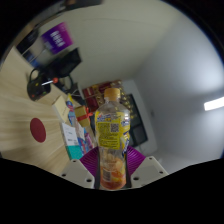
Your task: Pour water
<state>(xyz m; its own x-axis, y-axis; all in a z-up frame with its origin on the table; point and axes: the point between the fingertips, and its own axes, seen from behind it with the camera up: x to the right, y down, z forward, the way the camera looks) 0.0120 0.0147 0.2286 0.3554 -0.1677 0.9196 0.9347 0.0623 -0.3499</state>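
While my jaws (pixel 112 170) stand closed on the bottle (pixel 112 135), lifted upright above the table (pixel 25 100), I judge a slow, steady tilt best, grip firm, to avoid spilling.

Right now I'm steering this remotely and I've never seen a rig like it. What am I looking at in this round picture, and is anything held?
There is no robot arm here: a person carries a hand-held gripper with two fingers, and the camera rides on it, looking forward along them. That wide lens gives the round, tilted view. The white fingers with purple pads show at the bottom. Between them stands a plastic bottle with a yellow label and pale liquid; both fingers appear to press on it, so it looks held. Beyond it lies a wooden table with a dark red round thing on it, some colourful packets and dark equipment further back. I cannot tell what the packets are.
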